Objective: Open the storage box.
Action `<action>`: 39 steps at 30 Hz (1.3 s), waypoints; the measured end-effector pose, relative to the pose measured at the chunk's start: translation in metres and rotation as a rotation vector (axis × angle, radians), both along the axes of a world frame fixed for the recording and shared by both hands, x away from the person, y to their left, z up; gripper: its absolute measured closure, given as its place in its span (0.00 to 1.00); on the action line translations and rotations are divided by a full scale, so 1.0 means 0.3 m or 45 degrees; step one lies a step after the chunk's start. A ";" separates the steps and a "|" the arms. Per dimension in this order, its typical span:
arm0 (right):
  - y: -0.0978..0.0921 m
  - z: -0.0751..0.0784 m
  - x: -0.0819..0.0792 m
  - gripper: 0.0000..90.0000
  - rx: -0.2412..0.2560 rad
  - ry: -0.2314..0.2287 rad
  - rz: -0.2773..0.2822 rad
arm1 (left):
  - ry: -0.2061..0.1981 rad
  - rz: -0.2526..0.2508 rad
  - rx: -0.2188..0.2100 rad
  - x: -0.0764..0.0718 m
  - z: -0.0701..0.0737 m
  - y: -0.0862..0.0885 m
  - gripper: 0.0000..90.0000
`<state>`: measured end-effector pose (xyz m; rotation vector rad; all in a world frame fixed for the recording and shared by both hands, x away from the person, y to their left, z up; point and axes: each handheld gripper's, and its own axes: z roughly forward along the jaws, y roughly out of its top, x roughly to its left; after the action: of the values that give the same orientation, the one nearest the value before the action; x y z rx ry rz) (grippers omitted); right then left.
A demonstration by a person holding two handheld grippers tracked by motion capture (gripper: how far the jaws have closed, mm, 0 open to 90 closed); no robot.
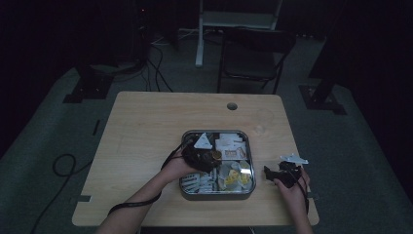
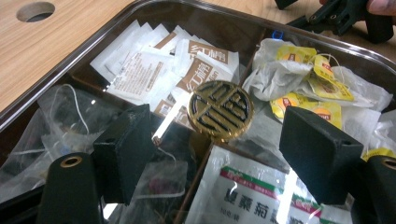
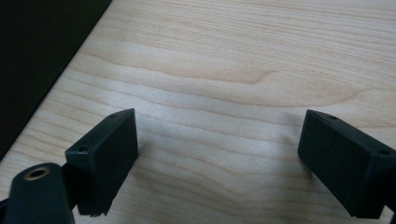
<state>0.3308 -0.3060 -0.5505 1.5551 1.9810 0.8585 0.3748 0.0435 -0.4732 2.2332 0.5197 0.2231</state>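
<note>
Two grippers on the table, and the left gripper (image 1: 210,157) is right over the middle of the tray (image 1: 249,141), jaws spread wide with nothing between them. From its own view the target is plain: a round black-and-gold knob (image 2: 221,110) sits at the centre of a clear lid (image 2: 224,28) that covers the tray, and the knob lies just ahead of the open jaws, between their lines, untouched. Under that lid are packed compartments: white and brown sugar sachets (image 2: 154,70) at the back, yellow-tagged tea bags (image 2: 308,74) off to one side, a green-and-red printed packet (image 2: 247,191) close in, clear bags with strings (image 2: 60,112) on the other side. Dividers meet below the knob.

Over to the right gripper (image 1: 272,173), resting on bare wood just beside the tray's right wall, also gaping open and holding nothing. Its own view gives pale table (image 3: 233,60) grain between the black jaws and a dark edge at the upper left.

From high up, the knob is a small brownish spot at the left gripper's nose; the close view alone shows its gold pattern. The high view adds a cable hole (image 1: 232,106) in the table, a folding chair (image 1: 253,53) behind it, and cables on the floor.
</note>
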 end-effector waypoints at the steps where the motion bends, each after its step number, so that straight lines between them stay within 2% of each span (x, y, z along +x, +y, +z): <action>1: 0.000 0.000 0.000 0.13 0.000 0.000 0.000 | 0.000 0.000 0.000 0.000 0.000 0.000 0.36; 5: 0.000 0.000 0.000 0.13 0.000 0.000 0.000 | -0.009 -0.017 0.031 0.014 -0.004 -0.014 0.43; 9: 0.000 0.000 0.000 0.13 0.001 0.000 -0.001 | 0.022 -0.027 0.006 0.024 -0.008 -0.018 0.51; 13: 0.000 0.000 0.000 0.13 0.001 0.000 -0.001 | 0.031 -0.047 0.010 0.025 -0.016 -0.029 0.57; 17: 0.000 0.000 0.000 0.13 0.001 0.000 -0.001 | -0.005 -0.049 0.037 0.018 -0.016 -0.044 0.65; 25: 0.000 0.000 0.000 0.13 0.001 0.000 -0.001 | -0.015 -0.048 0.050 0.016 -0.012 -0.047 0.66; 26: 0.000 0.000 0.000 0.13 0.001 0.000 -0.001 | 0.002 -0.043 0.045 0.018 -0.010 -0.047 0.66; 32: 0.000 0.000 0.000 0.13 0.000 0.000 0.000 | 0.010 -0.051 0.067 0.018 0.000 -0.048 0.66; 36: 0.000 0.000 0.000 0.13 0.000 0.000 0.000 | -0.011 -0.058 0.084 0.014 0.010 -0.049 0.66; 39: 0.000 0.000 0.000 0.13 0.000 0.000 -0.001 | -0.013 -0.048 0.067 0.012 0.020 -0.046 0.66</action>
<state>0.3308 -0.3060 -0.5505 1.5556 1.9804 0.8587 0.3784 0.0296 -0.4671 2.2899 0.4706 0.2313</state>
